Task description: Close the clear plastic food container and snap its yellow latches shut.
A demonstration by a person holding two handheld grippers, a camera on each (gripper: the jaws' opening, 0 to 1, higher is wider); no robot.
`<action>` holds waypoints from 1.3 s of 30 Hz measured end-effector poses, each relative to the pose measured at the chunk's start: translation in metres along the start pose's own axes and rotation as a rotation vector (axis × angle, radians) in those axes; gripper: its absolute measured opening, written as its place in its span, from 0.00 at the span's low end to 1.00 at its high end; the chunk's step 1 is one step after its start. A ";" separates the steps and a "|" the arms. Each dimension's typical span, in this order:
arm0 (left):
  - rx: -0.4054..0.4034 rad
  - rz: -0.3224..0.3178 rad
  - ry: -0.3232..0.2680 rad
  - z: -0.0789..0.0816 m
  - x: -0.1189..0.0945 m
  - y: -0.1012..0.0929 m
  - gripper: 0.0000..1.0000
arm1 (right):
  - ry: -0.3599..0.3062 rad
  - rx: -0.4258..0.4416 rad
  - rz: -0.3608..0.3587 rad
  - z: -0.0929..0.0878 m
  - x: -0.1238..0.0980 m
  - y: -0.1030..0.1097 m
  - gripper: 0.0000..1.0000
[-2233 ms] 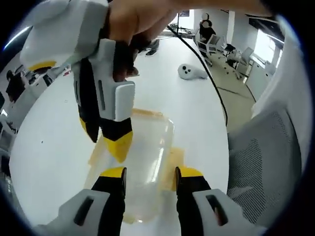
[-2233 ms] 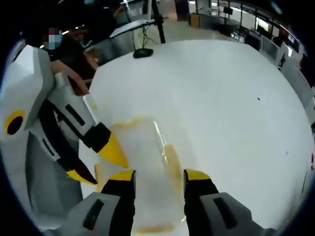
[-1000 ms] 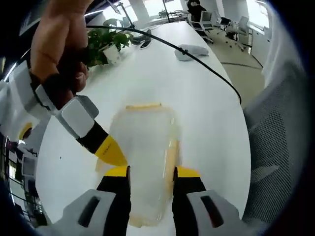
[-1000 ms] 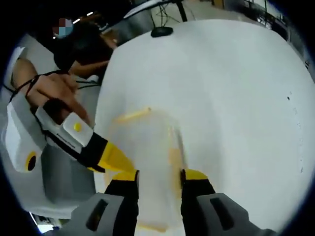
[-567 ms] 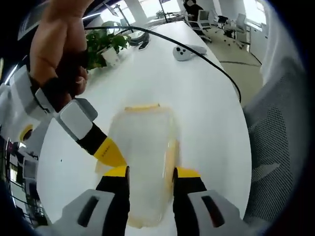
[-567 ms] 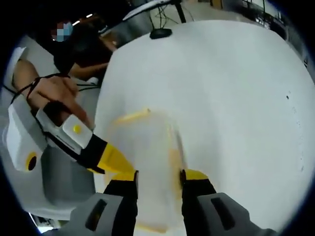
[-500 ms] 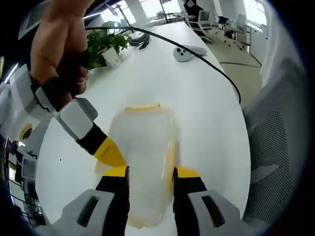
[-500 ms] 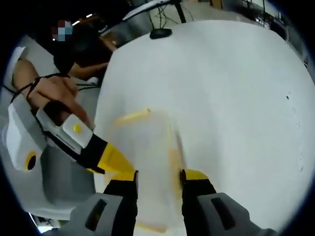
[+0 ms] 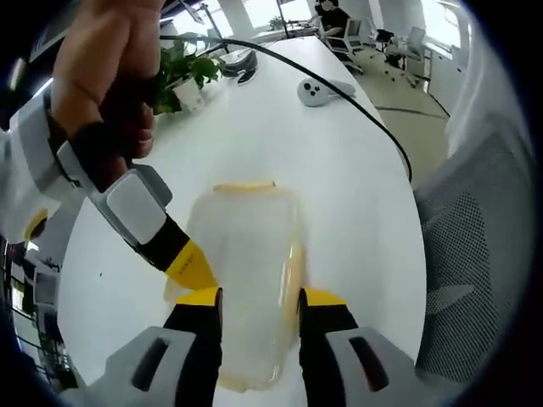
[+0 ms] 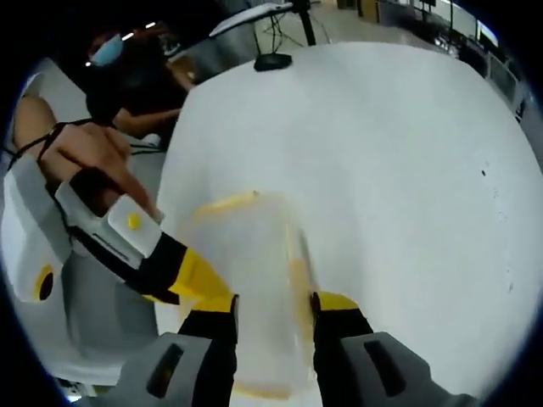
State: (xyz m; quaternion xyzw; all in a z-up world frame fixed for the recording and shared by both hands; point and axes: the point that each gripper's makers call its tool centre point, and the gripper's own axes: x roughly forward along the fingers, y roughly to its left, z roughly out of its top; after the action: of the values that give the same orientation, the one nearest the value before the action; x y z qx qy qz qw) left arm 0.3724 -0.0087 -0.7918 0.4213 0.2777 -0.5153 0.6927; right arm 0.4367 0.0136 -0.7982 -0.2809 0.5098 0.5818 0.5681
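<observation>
The clear plastic container [image 9: 246,259] lies lid-down-flat on the white table [image 9: 280,144], with yellow latches at its far end [image 9: 244,185] and right side [image 9: 293,264]. My left gripper [image 9: 258,298] has its jaws pressed against the container's near end, one on each side. A hand holds my right gripper, whose yellow fingertip [image 9: 188,263] touches the container's left edge. In the right gripper view the container [image 10: 250,271] sits between the jaws of my right gripper [image 10: 274,303], which is shut on it. The left gripper's yellow fingertip [image 10: 199,284] rests at that container's left side.
A potted plant [image 9: 182,80], a white device [image 9: 321,89] and a black cable [image 9: 365,106] lie farther up the table. A grey mesh chair [image 9: 471,254] stands off the right edge. A dark puck [image 10: 273,61] and a seated person [image 10: 127,93] are at the far side.
Since 2.2 s ago both pairs of jaws have narrowed onto the container, and the right gripper has dropped from above it to its left edge. Over the last second only the views drifted slightly.
</observation>
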 end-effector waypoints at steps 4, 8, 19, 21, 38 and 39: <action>-0.004 -0.020 -0.001 0.001 -0.001 0.001 0.35 | -0.012 0.013 -0.019 -0.001 -0.002 0.000 0.33; -0.007 -0.044 0.002 0.002 -0.004 0.001 0.35 | -0.040 0.035 -0.032 -0.001 -0.004 -0.001 0.35; -0.027 -0.101 -0.006 0.001 -0.014 -0.006 0.34 | -0.075 0.026 -0.090 -0.007 -0.010 0.001 0.37; -0.028 -0.107 -0.004 -0.002 -0.016 -0.006 0.34 | -0.082 0.020 -0.098 -0.006 -0.013 0.002 0.39; -0.063 -0.137 0.032 -0.012 -0.022 0.002 0.45 | -0.080 0.009 -0.109 -0.020 -0.024 0.017 0.54; -0.068 -0.140 0.032 -0.012 -0.023 0.002 0.46 | -0.077 0.008 -0.109 -0.021 -0.024 0.018 0.56</action>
State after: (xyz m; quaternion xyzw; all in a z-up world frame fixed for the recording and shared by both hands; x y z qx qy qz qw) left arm 0.3682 0.0132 -0.7788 0.3853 0.3348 -0.5460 0.6643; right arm 0.4189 -0.0119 -0.7782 -0.2833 0.4738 0.5583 0.6193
